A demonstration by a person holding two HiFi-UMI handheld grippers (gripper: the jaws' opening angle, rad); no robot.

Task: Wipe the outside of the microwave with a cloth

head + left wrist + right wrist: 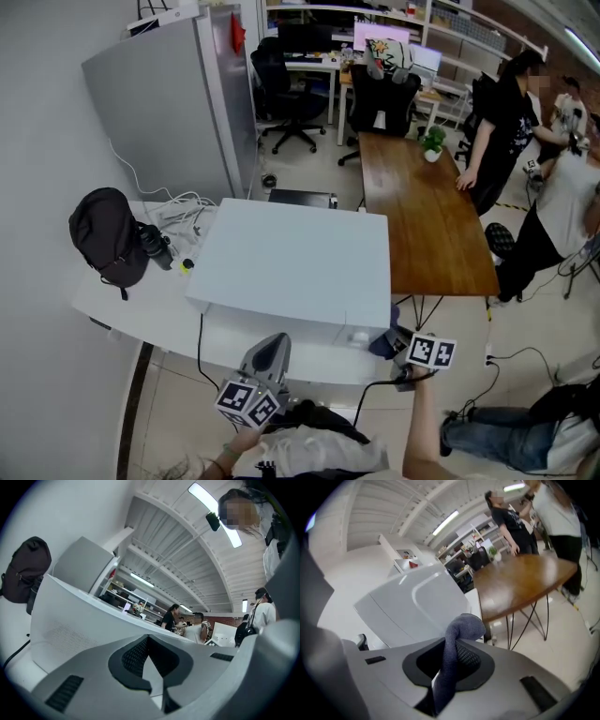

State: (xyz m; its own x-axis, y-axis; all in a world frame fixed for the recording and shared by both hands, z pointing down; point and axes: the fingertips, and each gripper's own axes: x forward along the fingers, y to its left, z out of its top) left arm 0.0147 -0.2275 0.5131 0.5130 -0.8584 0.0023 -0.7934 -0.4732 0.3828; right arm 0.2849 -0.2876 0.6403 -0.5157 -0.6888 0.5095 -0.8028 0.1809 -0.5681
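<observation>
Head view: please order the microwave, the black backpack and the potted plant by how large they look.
1. microwave
2. black backpack
3. potted plant; it stands farther from the camera, which makes it look smaller.

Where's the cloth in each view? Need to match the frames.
Head view: cloth low right of centre, under the microwave's near right corner.
Left gripper view: not in it.
Right gripper view: bottom centre, pinched between the jaws, looping upward.
Shared landmark: the white microwave, also left of centre and centre-left.
</observation>
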